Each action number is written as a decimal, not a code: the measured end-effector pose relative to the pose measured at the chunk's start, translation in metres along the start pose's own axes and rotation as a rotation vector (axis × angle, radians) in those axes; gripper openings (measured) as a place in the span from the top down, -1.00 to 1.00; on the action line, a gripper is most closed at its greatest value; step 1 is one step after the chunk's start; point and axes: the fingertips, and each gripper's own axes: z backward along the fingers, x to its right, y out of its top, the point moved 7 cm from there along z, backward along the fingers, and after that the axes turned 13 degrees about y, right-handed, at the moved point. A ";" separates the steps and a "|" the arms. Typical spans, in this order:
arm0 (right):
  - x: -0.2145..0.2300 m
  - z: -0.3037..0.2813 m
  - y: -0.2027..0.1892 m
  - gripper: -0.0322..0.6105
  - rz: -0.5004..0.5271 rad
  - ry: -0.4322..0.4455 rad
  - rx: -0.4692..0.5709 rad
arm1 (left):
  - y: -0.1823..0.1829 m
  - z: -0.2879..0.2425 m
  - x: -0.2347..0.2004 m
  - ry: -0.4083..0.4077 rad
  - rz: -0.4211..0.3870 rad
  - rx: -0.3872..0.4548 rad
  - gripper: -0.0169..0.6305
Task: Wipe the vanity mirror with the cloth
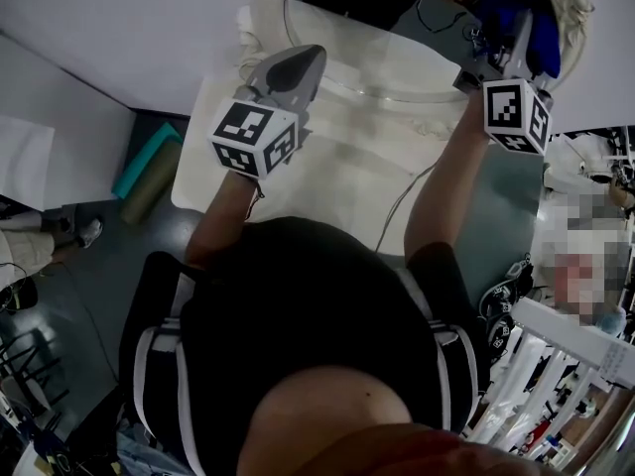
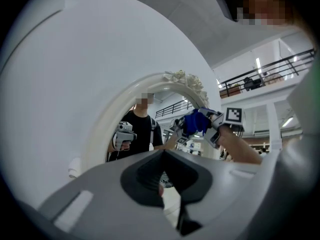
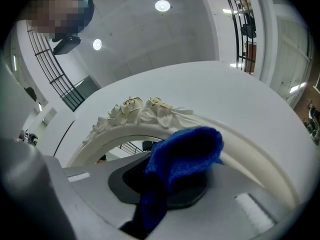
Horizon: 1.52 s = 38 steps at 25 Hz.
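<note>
White table top (image 1: 337,181) in the middle, thin wire (image 1: 397,204) lying on it. At nine o'clock, a teal roll (image 1: 144,162) right beside a green-brown roll (image 1: 151,192) on the grey floor (image 1: 99,286). At eight o'clock, a shoe (image 1: 89,232). Up at twelve o'clock, a round ceiling light (image 3: 162,5).

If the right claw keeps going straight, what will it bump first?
The cloth in the right claw would probably meet the mirror's white frame first, near the roses; depth is unclear.
</note>
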 end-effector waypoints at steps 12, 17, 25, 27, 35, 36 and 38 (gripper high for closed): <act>-0.014 -0.028 0.010 0.72 0.066 0.063 -0.026 | 0.000 0.003 -0.007 0.016 -0.005 -0.002 0.92; -0.023 -0.040 0.013 0.72 0.110 0.097 -0.050 | -0.001 0.004 -0.010 0.024 0.000 -0.003 0.92; -0.041 -0.053 0.020 0.72 0.205 0.164 -0.109 | -0.003 0.007 -0.014 0.028 0.011 -0.009 0.92; -0.044 -0.055 0.020 0.72 0.227 0.178 -0.116 | -0.003 0.006 -0.015 0.030 0.013 -0.009 0.92; -0.075 -0.069 0.019 0.72 0.427 0.234 -0.169 | -0.001 0.005 -0.017 0.034 0.013 -0.007 0.92; -0.082 -0.072 0.018 0.72 0.472 0.247 -0.188 | 0.000 0.004 -0.018 0.036 0.013 -0.007 0.92; -0.093 -0.079 0.016 0.72 0.563 0.279 -0.232 | 0.000 0.004 -0.019 0.041 0.013 -0.008 0.92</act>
